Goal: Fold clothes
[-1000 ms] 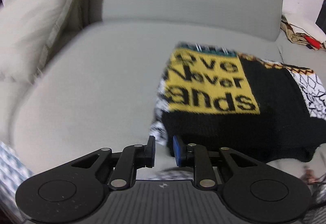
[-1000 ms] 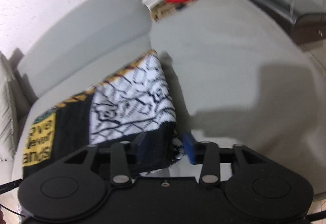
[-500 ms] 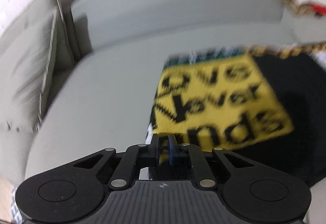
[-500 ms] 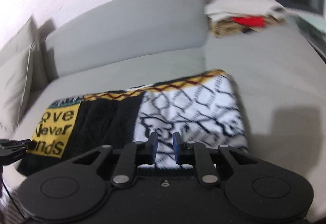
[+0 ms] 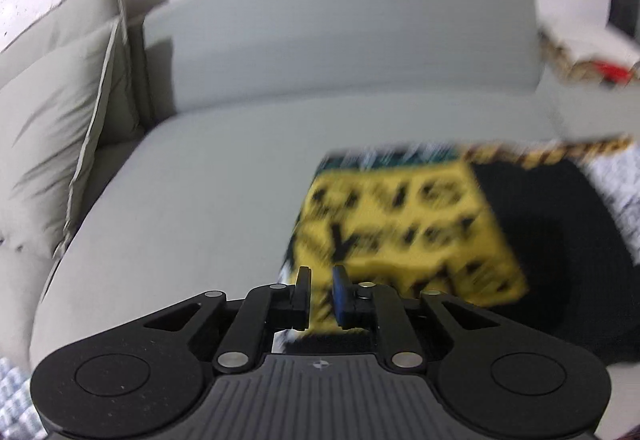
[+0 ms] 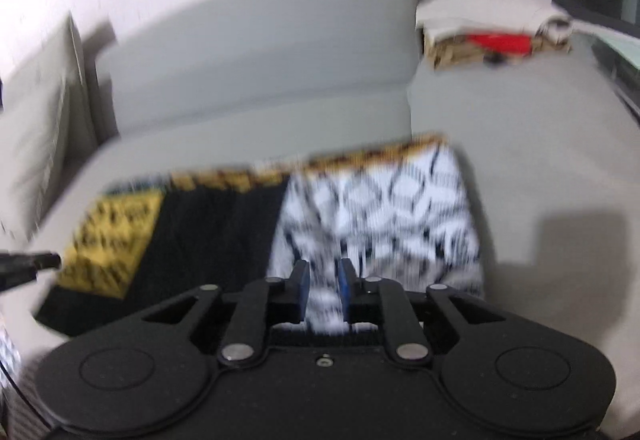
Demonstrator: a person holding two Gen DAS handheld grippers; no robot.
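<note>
A knitted sweater (image 6: 248, 224) lies folded into a thick rectangle on the seat of a grey fabric sofa (image 5: 208, 175). Its patches differ: a yellow block with black lettering, a plain black middle, a white part with black lattice lines, and a gold-and-black braided band along the far edge. The left gripper (image 5: 322, 294) pinches the near edge at the yellow patch, its jaws narrow after just opening slightly. The right gripper (image 6: 323, 290) clamps the near edge of the white patch, jaws narrow. A soft square cushion (image 5: 52, 143) leans at the sofa's left end.
</note>
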